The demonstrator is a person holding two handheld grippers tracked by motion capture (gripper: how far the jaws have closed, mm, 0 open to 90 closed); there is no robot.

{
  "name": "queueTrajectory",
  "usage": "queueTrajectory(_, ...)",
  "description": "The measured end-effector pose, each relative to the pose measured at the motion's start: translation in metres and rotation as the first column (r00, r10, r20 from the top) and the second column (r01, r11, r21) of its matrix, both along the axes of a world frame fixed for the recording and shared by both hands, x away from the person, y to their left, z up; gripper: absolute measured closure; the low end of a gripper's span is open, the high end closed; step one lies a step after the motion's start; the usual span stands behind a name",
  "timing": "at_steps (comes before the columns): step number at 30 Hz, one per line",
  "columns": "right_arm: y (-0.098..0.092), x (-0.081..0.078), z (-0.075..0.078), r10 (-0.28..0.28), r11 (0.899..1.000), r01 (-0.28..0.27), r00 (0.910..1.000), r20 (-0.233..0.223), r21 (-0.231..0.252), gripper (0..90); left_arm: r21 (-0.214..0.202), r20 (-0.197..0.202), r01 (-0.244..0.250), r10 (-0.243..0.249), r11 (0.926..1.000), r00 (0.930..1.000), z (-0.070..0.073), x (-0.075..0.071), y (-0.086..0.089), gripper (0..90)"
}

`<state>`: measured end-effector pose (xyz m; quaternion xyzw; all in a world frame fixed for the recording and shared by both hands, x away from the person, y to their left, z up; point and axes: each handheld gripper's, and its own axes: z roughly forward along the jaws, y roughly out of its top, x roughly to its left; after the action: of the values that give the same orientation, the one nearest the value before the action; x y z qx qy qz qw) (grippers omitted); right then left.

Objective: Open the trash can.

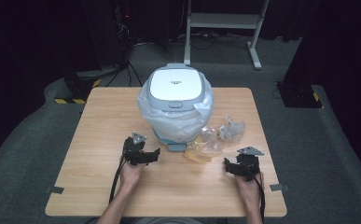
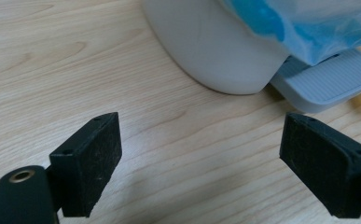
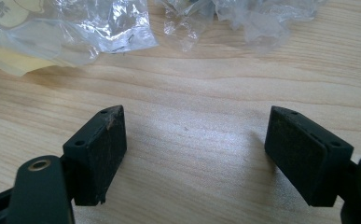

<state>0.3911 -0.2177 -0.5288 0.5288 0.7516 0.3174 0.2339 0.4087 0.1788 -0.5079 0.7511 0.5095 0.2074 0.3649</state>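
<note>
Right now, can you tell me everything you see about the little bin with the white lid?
The bin stands upright at the back middle of the wooden table. It looks like plastic, with a round pale body, a shut white lid rimmed in grey, and a ribbed grey foot pedal at its base. A thin see-through bag hangs over its sides, under the lid. Neither gripper touches it.

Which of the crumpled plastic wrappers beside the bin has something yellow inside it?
The wrapper with yellow inside lies nearest the bin's pedal, leftmost of the pile. The clear wrappers farther right hold nothing coloured.
</note>
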Motion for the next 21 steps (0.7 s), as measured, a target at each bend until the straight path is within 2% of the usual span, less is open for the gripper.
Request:
queueTrajectory(4,0.0,0.0,0.0,0.0,1.0,0.0,1.0,0.0,0.0,20.7,0.006,-0.001,0.018,-0.018,0.9998,0.9998,0.002,0.003,-0.006,12.7)
queueTrajectory(13,0.0,0.0,0.0,0.0,1.0,0.0,1.0,0.0,0.0,20.7,-0.014,-0.012,0.041,-0.042,0.999,0.9991,0.003,0.011,-0.022,12.5)
queueTrajectory(21,0.0,0.0,0.0,0.0,1.0,0.0,1.0,0.0,0.0,20.7,-0.003,-0.024,0.062,-0.062,0.9981,0.9978,0.004,0.018,-0.034,12.4)
